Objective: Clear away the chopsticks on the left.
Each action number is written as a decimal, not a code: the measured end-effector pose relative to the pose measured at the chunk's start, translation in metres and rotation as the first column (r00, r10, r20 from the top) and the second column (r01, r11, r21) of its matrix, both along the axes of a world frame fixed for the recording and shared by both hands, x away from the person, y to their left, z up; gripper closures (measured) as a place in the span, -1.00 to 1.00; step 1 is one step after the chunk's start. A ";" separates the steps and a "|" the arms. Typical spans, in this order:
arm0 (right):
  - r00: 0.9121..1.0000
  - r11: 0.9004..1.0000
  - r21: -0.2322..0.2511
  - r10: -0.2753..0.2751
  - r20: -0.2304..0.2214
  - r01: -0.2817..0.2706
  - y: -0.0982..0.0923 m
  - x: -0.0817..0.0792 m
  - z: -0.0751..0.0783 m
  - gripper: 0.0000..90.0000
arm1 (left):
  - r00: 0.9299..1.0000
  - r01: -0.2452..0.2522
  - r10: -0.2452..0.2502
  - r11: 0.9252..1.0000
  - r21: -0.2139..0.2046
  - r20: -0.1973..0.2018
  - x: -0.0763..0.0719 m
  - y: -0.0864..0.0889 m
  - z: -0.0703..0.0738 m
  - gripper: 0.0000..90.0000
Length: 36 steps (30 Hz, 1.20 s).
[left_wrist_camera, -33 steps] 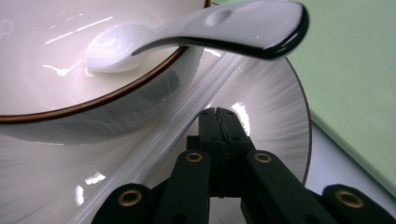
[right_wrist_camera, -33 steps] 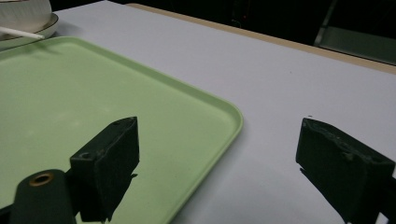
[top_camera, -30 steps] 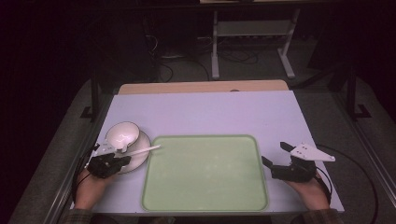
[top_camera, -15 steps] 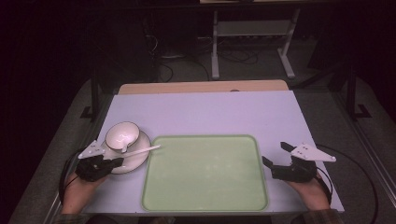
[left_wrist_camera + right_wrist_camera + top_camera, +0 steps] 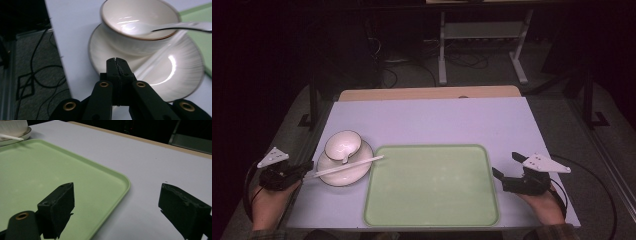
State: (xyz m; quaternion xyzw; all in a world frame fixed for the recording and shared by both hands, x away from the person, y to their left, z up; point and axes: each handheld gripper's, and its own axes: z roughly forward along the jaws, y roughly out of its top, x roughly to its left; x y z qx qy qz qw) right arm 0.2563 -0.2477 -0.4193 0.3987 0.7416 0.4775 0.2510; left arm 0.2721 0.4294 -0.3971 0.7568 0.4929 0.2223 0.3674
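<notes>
While the big white surface [image 5: 432, 120] sits in the middle of the high view, the green tray [image 5: 432, 185] lies on it low in the frame with nothing in it. Just left of the tray is the white plate [image 5: 343, 169], and its right rim looks to touch or lap the tray's left edge. On the plate stands the white bowl [image 5: 342, 146], toward the plate's upper left. A white spoon [image 5: 343, 168] lies with its scoop in the bowl, and its long handle sticks out to the right over the tray edge.

The left gripper [image 5: 304, 167] is at the lower left of the high view, just off the plate's left rim. Its jaws are pressed tight together and hold nothing. The right gripper [image 5: 507, 170] rests at the lower right, beside the tray. Its jaws stand wide apart and hold nothing.

My guess is that the dishes should go onto the tray. To do it well, the left jaws must open first, then slide over the plate's rim and pinch it firmly. Lift slowly and keep the plate flat, or the bowl may slide and the spoon may tip out. The right gripper could steady the tray.
</notes>
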 end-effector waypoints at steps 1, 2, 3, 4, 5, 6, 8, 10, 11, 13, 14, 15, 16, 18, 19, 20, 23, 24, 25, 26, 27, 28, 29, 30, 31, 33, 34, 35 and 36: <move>1.000 1.000 0.000 0.000 -0.001 0.000 0.000 0.000 0.000 -0.72 | 1.000 -0.009 0.009 1.000 0.002 -0.007 0.001 0.002 -0.002 1.00; 1.000 1.000 0.000 0.000 -0.001 0.000 0.000 0.000 0.000 -0.72 | 1.000 -0.015 0.015 1.000 0.005 -0.013 0.002 0.005 -0.004 1.00; 1.000 1.000 0.001 -0.001 -0.001 0.001 0.000 0.000 0.000 -0.72 | 1.000 -0.021 0.021 1.000 0.010 -0.021 0.003 0.007 -0.005 1.00; 1.000 1.000 0.000 -0.001 0.000 0.001 0.000 0.000 0.000 -0.72 | 0.999 -0.027 0.027 1.000 0.011 -0.028 0.004 0.009 -0.007 1.00; 1.000 1.000 0.000 0.000 -0.001 0.000 0.000 0.000 0.000 -0.72 | 0.999 -0.032 0.032 0.999 0.012 -0.034 0.005 0.010 -0.009 1.00; 1.000 1.000 0.000 0.000 0.000 0.000 0.000 0.000 0.000 -0.72 | 0.999 -0.033 0.033 0.999 0.016 -0.041 0.006 0.011 -0.010 1.00; 1.000 1.000 -0.001 0.001 0.000 -0.001 0.000 0.000 0.000 -0.72 | 0.998 -0.030 0.031 0.999 0.027 -0.058 0.007 0.011 -0.013 1.00; 1.000 1.000 -0.001 0.000 -0.001 0.000 0.000 0.000 0.000 -0.72 | 0.997 -0.026 0.028 0.999 0.036 -0.073 0.008 0.010 -0.015 1.00; 1.000 1.000 -0.001 0.000 -0.001 0.000 0.000 0.000 0.000 -0.72 | 0.996 -0.023 0.026 0.999 0.042 -0.081 0.008 0.009 -0.016 1.00; 1.000 1.000 0.000 -0.001 -0.004 0.001 0.000 0.000 0.000 -0.72 | 0.996 -0.016 0.020 0.999 0.043 -0.086 0.008 0.008 -0.017 1.00; 1.000 1.000 0.000 -0.001 -0.003 0.001 0.000 0.000 0.000 -0.72 | 0.996 -0.014 0.018 0.999 0.046 -0.088 0.007 0.007 -0.018 1.00; 1.000 1.000 0.000 -0.001 -0.003 0.001 0.000 0.000 0.000 -0.72 | 0.996 -0.013 0.017 0.999 0.049 -0.091 0.007 0.007 -0.018 1.00; 1.000 1.000 -0.001 -0.001 -0.002 0.001 0.000 0.000 0.000 -0.72 | 0.995 -0.012 0.016 0.999 0.047 -0.093 0.006 0.006 -0.018 1.00; 1.000 1.000 0.000 0.000 -0.002 0.000 0.000 0.000 0.000 -0.72 | 0.995 -0.010 0.014 0.999 0.046 -0.096 0.005 0.006 -0.018 1.00; 1.000 1.000 0.001 -0.002 -0.003 0.002 0.000 0.000 0.000 -0.72 | 0.995 -0.008 0.012 0.999 0.045 -0.098 0.004 0.006 -0.018 1.00; 1.000 1.000 0.001 -0.002 -0.002 0.002 0.000 0.000 0.000 -0.72 | 0.995 -0.009 0.013 0.999 0.045 -0.100 0.003 0.005 -0.018 1.00; 1.000 1.000 0.002 -0.002 -0.002 0.002 0.000 0.000 0.000 -0.72 | 0.994 -0.004 0.009 0.999 0.040 -0.107 0.001 0.004 -0.018 1.00; 1.000 1.000 0.002 -0.002 -0.002 0.002 0.000 0.000 0.000 -0.72 | 0.994 -0.003 0.007 0.999 0.041 -0.108 0.000 0.003 -0.018 1.00; 1.000 1.000 0.002 -0.002 -0.002 0.002 0.000 0.000 0.000 -0.72 | 0.994 -0.001 0.005 0.999 0.037 -0.107 -0.001 0.003 -0.018 1.00; 1.000 1.000 0.002 -0.002 -0.002 0.002 0.000 0.000 0.000 -0.72 | 0.994 0.002 0.002 0.999 0.033 -0.108 -0.001 0.002 -0.018 1.00; 1.000 1.000 0.002 -0.002 -0.002 0.002 0.000 0.000 0.000 -0.72 | 0.994 0.005 -0.002 0.999 0.034 -0.110 -0.002 0.001 -0.018 1.00; 1.000 1.000 0.002 -0.003 -0.002 0.003 -0.001 0.000 0.000 -0.72 | 0.994 0.009 -0.005 0.999 0.037 -0.113 -0.003 0.000 -0.018 1.00; 1.000 1.000 0.002 -0.003 -0.003 0.003 -0.001 0.000 0.000 -0.72 | 0.993 0.012 -0.008 0.999 0.034 -0.114 -0.003 -0.001 -0.017 1.00; 1.000 1.000 0.002 -0.003 -0.003 0.003 -0.001 0.000 0.000 -0.72 | 0.994 0.017 -0.013 0.999 0.033 -0.113 -0.004 -0.002 -0.017 1.00; 1.000 1.000 0.002 -0.003 -0.003 0.003 -0.001 0.000 0.000 -0.72 | 0.993 0.020 -0.017 0.999 0.032 -0.115 -0.004 -0.003 -0.017 1.00; 1.000 1.000 0.002 -0.004 -0.004 0.004 0.000 0.000 0.000 -0.72 | 0.993 0.029 -0.026 0.999 0.029 -0.117 -0.004 -0.004 -0.017 1.00; 1.000 1.000 0.001 -0.004 -0.005 0.004 0.000 0.000 0.000 -0.72 | 0.992 0.033 -0.029 0.999 0.030 -0.119 -0.004 -0.005 -0.017 1.00; 1.000 1.000 0.002 -0.004 -0.006 0.004 0.000 0.000 0.000 -0.72 | 0.992 0.036 -0.033 0.999 0.027 -0.118 -0.004 -0.007 -0.017 1.00; 1.000 1.000 0.002 -0.005 -0.006 0.005 0.000 0.000 0.000 -0.72 | 0.992 0.042 -0.038 0.999 0.029 -0.121 -0.004 -0.007 -0.017 1.00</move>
